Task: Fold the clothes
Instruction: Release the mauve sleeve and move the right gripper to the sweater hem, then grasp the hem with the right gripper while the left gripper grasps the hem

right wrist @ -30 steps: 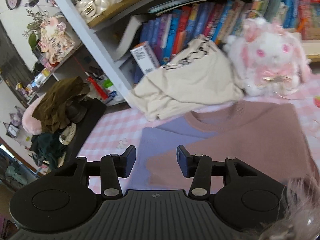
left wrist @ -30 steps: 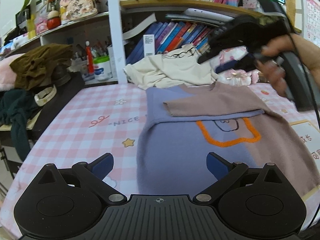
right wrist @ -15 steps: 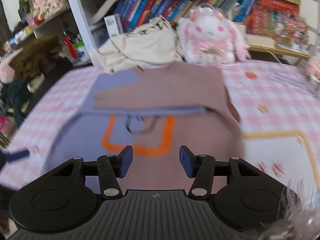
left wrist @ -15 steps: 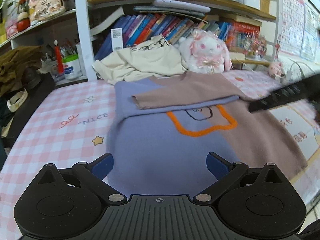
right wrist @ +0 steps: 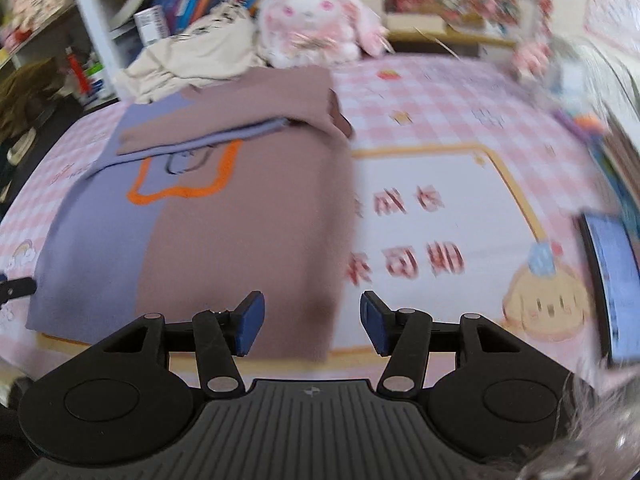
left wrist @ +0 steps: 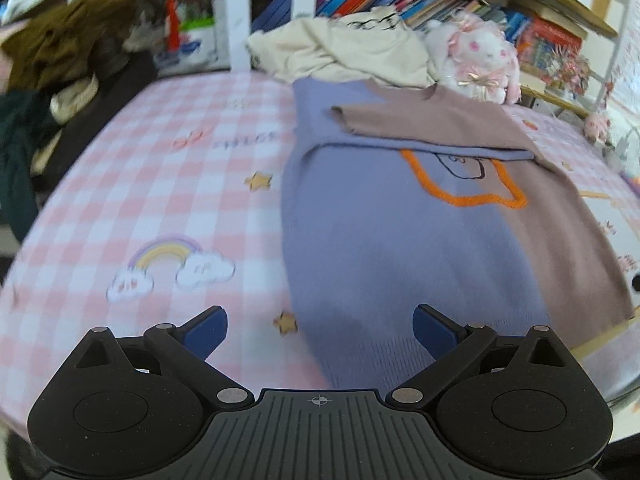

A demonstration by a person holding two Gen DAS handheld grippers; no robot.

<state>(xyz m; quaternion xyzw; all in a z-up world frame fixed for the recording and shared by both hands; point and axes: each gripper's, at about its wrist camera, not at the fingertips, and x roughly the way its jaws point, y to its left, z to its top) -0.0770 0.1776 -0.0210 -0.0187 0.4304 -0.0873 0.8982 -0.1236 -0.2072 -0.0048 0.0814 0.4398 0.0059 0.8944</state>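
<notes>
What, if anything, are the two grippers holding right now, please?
Nothing: the left gripper and right gripper both stand open above the sweater's near hem.

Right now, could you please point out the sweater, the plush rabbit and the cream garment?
sweater (left wrist: pixel 380 264), left wrist view, purple front panel.
plush rabbit (right wrist: pixel 308 16), right wrist view, face.
cream garment (left wrist: pixel 360 52), left wrist view, middle of heap.

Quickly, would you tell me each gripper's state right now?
Left gripper: open, holding nothing.
Right gripper: open, holding nothing.
</notes>
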